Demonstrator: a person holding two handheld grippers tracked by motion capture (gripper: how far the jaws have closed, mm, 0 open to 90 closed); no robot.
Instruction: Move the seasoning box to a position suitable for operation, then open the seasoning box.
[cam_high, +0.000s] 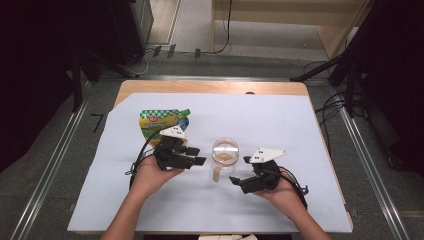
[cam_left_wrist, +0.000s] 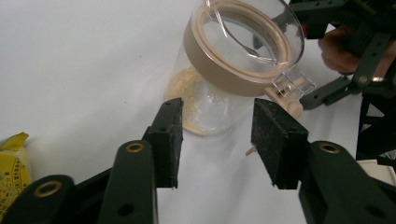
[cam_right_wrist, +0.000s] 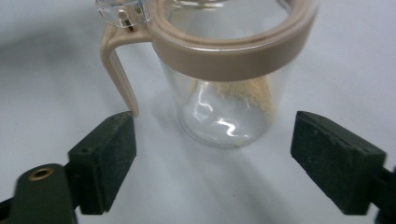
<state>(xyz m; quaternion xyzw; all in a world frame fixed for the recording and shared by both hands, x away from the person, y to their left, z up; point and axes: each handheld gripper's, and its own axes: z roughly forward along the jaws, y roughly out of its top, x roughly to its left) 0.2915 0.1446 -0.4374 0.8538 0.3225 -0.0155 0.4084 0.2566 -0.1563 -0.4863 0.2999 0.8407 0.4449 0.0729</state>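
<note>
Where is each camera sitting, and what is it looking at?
High view: above the table's near side, looking forward and down at the jar, pouch, both forearms, left gripper and right gripper.
Left gripper view: rides that gripper, looking past its open jaws at the jar, the right hand beyond.
Right gripper view: rides that gripper, open jaws framing the jar.
All share the jar.

Left gripper (cam_high: 196, 156) & right gripper (cam_high: 240, 171) face inward, both jaws apart, nothing held.
</note>
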